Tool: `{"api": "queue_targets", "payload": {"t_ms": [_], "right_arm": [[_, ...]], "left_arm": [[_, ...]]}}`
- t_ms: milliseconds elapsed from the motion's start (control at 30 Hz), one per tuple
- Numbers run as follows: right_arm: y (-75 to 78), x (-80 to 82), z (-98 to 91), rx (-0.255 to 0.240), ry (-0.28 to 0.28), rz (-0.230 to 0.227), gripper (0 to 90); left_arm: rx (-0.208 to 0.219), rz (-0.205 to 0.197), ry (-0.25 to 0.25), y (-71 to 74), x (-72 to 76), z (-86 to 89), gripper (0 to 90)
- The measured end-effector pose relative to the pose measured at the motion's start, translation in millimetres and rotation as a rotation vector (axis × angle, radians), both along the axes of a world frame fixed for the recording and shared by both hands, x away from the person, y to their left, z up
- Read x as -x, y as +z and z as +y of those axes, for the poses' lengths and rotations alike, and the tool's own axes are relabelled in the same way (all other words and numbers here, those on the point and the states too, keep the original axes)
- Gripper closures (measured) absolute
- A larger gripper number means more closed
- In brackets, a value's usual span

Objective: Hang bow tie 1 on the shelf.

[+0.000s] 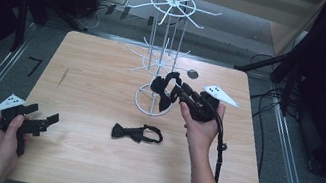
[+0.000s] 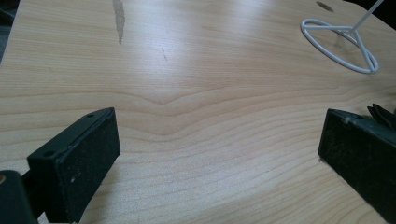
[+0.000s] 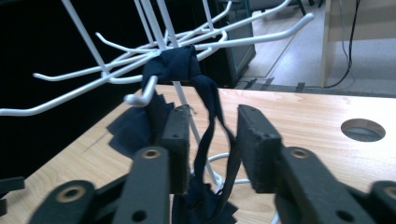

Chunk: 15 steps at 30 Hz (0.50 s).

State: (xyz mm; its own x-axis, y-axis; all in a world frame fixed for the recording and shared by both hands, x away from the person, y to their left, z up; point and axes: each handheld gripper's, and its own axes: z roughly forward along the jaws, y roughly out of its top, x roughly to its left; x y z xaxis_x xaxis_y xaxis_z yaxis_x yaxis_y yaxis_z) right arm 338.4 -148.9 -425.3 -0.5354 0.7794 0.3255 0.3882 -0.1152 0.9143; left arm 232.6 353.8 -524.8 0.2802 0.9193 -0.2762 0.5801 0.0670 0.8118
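Observation:
A dark bow tie [image 3: 175, 65] hangs by its knot on a lower hook [image 3: 140, 95] of the white wire rack [image 1: 165, 46]. Its strap [image 3: 210, 116] droops between the jaws of my right gripper [image 3: 212, 135], which stand apart without pressing it. From above, the right gripper [image 1: 176, 91] points left at the hanging bow tie [image 1: 164, 89], just over the rack's base ring. A second black bow tie [image 1: 136, 133] lies flat on the table in front of the rack. My left gripper [image 1: 44, 119] rests open at the table's left front; its own view shows the left gripper [image 2: 219, 154] with bare wood between the jaws.
The rack's ring base [image 2: 343, 44] stands mid-table, with several bare white hooks on two tiers. A round hole [image 1: 193, 74] is cut in the wooden table [image 1: 103, 76] behind the rack. Dark stands and cables surround the table.

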Motion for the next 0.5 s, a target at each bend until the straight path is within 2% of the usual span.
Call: {"api": "queue_targets", "payload": {"t_ms": [200, 333, 500], "right_arm": [[3.4, 10.3, -4.2, 0.012, -0.004, -0.044, 54.8], [3.3, 17.1, -7.8, 0.006, -0.007, -0.068, 53.2], [0.1, 25.0, -11.5, 0.017, -0.008, -0.071, 51.8]], "left_arm": [[0.0, -0.001, 0.001, 0.0, 0.1, 0.0, 0.0], [-0.003, -0.003, 0.002, 0.0, 0.3, -0.2, 0.0], [-0.002, -0.001, 0.001, 0.1, 0.2, 0.0, 0.0]]}}
